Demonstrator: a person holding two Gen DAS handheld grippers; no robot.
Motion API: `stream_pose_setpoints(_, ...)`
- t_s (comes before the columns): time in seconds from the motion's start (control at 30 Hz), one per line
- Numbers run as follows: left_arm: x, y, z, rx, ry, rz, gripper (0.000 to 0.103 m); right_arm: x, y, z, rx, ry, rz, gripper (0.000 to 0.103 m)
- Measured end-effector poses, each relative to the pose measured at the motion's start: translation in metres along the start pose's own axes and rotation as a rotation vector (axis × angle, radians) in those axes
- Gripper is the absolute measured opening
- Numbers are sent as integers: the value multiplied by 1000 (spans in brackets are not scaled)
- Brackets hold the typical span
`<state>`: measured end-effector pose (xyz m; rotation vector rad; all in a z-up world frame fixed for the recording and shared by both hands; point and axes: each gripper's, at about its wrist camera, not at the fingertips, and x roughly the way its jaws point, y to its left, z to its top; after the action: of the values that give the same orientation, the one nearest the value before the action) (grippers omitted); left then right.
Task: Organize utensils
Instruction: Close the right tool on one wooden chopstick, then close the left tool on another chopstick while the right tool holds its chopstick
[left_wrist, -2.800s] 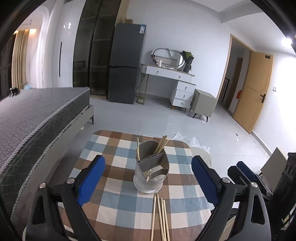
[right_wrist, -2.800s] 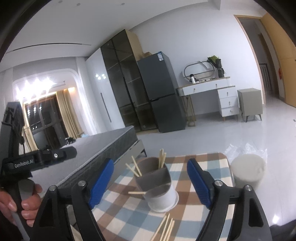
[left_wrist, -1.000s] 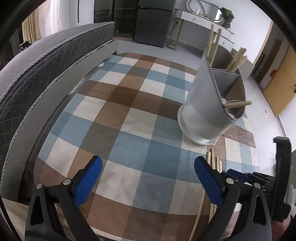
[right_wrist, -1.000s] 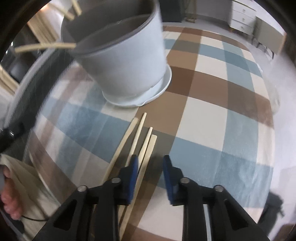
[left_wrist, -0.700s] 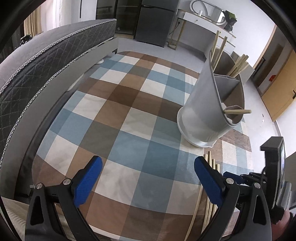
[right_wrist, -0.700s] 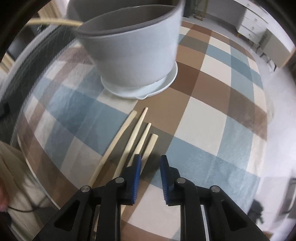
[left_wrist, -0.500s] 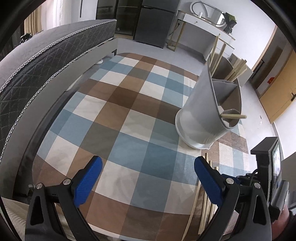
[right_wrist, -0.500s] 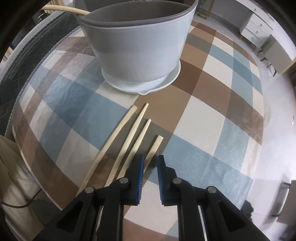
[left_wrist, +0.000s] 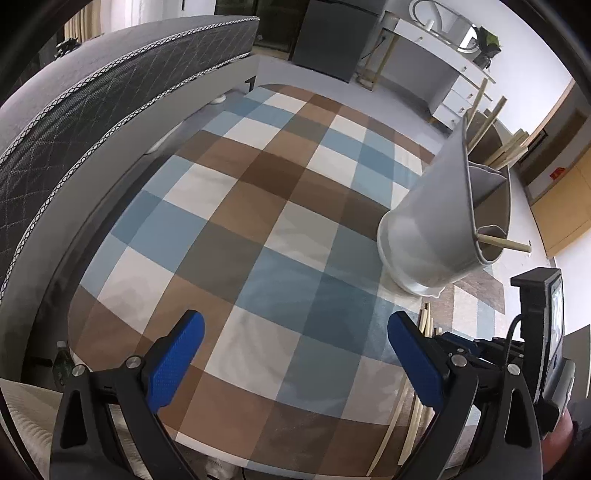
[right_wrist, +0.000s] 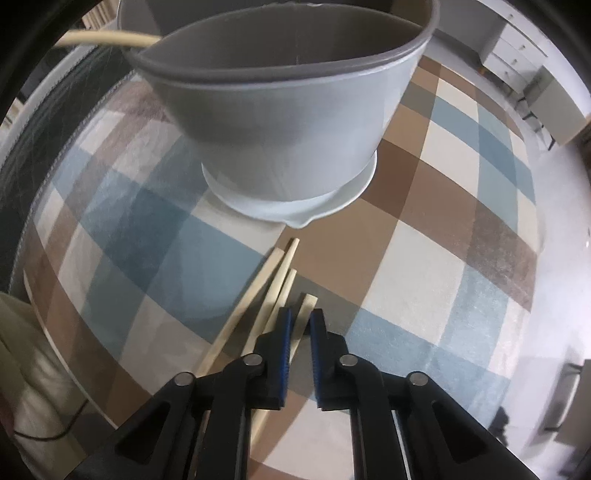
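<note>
grey holder (right_wrist: 280, 147), blue-brown checked cloth (right_wrist: 424, 266), seemingly

— What blocks the right claw (right_wrist: 298, 321)?
— Straight ahead of it stands the grey utensil holder (right_wrist: 280, 122) on its white saucer; the wooden chopsticks (right_wrist: 273, 291) lie between, one end under its narrow gap, three more just to its left.
— And to its right?
— Bare checked desk (right_wrist: 436, 258), open to the edge.
— The left claw (left_wrist: 291, 350)?
— Wide bare cloth ahead and between its fingers. The holder is ahead to its right, the bed (left_wrist: 92, 96) beyond the desk to its left, the right claw just beside its right finger.
</note>
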<state>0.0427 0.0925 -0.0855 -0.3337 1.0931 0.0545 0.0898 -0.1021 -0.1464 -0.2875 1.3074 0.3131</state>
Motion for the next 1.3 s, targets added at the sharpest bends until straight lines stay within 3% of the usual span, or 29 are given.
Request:
stream_pose_setpoints(0.13,3,-7,-5,31,16,9,97,-6,-10,-6,35,-68,28,5)
stream_pose_setpoints(0.27,7,-27,-13,116,27,17,97,-28,-41,-20,186,-194,120,5)
stream_pose_setpoints(0.43,15,-56,-26,248,41,30,97,-54,-93,-53,437,-372,306,5)
stream_pose_setpoints(0.6,32,-75,-35,318,86,57,97,-65,-129,-73,597,-513,478,5)
stream_pose_setpoints(0.73,48,-84,-39,336,133,80,97,-74,-135,-76,612,-592,523,5)
stream_pose_setpoints(0.93,69,-86,-40,286,200,112,97,-73,-160,-93,684,-630,594,5)
stream_pose_setpoints(1.17,77,-112,-48,407,185,169,96,-84,-173,-99,650,-688,581,5)
stream_pose_setpoints(1.3,77,-118,-44,434,160,173,85,-94,-171,-97,601,-723,562,5)
